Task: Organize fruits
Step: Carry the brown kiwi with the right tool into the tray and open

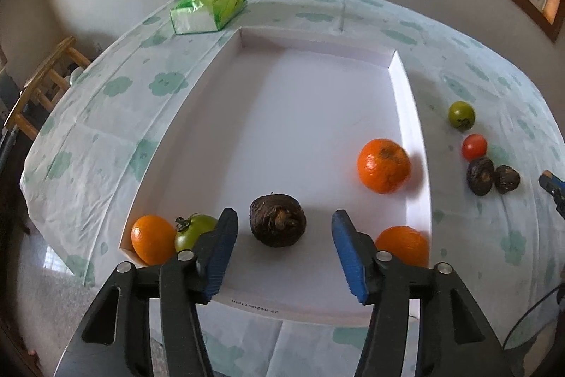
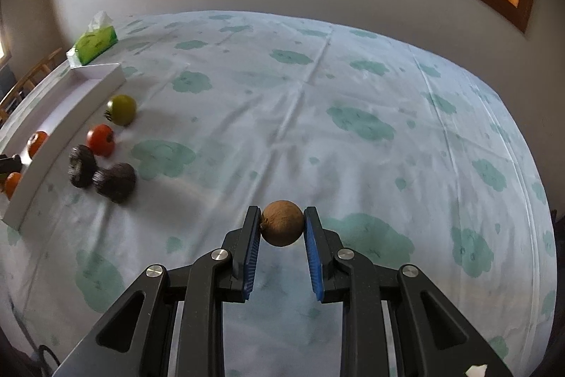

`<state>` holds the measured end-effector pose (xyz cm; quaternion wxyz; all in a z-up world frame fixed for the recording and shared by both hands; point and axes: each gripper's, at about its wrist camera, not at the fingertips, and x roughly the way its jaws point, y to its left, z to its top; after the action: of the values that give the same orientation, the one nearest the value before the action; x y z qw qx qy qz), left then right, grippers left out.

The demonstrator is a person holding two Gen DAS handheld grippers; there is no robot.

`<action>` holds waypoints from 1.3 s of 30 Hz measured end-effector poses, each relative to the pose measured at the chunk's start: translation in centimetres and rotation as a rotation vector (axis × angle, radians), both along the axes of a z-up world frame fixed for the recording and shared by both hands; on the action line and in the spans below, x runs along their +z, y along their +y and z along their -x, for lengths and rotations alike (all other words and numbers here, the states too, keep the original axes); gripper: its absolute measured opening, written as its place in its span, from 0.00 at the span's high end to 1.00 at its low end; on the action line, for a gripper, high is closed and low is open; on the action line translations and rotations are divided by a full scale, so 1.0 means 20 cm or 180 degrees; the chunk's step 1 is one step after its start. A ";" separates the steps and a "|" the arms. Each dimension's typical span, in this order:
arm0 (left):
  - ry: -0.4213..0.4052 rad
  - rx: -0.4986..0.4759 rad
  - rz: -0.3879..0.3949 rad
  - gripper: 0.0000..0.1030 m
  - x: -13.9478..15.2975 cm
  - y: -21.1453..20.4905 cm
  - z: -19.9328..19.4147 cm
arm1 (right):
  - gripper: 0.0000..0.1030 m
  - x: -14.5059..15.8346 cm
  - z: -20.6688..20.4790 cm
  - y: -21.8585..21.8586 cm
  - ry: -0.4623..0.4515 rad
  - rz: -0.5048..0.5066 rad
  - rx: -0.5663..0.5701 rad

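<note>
A white tray [image 1: 317, 83] holds three oranges [image 1: 384, 165], [image 1: 152, 238], [image 1: 406, 244], a green tomato [image 1: 192, 230] and a dark brown round fruit [image 1: 278, 219]. My left gripper [image 1: 284, 246] is open over the tray's near end, the brown fruit just beyond its fingertips. On the cloth right of the tray lie a green tomato [image 2: 122, 109], a red tomato [image 2: 101, 140] and two dark brown fruits [image 2: 82, 165], [image 2: 116, 182]. My right gripper [image 2: 281, 225] is shut on a small round light-brown fruit [image 2: 282, 223], above the cloth.
A green tissue box [image 1: 208, 6] stands behind the tray's far left corner. The table carries a white cloth with green cloud prints [image 2: 353, 115]. A wooden chair [image 1: 42, 87] stands off the table's left edge. A wall with a window runs behind.
</note>
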<state>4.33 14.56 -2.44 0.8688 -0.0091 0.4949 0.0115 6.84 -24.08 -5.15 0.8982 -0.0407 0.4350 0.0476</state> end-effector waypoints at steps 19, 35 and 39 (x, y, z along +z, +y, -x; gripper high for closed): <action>-0.0274 0.0328 0.0016 0.30 0.17 0.16 0.17 | 0.78 0.16 0.03 0.72 -0.0018 -0.0398 0.1111; -0.0209 0.0817 -0.0083 0.29 0.14 0.42 0.35 | 0.78 0.16 0.03 1.28 0.0077 -0.0470 0.1889; -0.0205 0.0852 -0.0166 0.29 0.13 0.43 0.36 | 0.78 0.13 0.02 1.35 0.0104 -0.0398 0.1927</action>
<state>-2.96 23.22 0.13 0.8748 -0.0529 0.4607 0.1400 6.50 2.87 -2.53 0.8369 -0.1123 0.4137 0.3403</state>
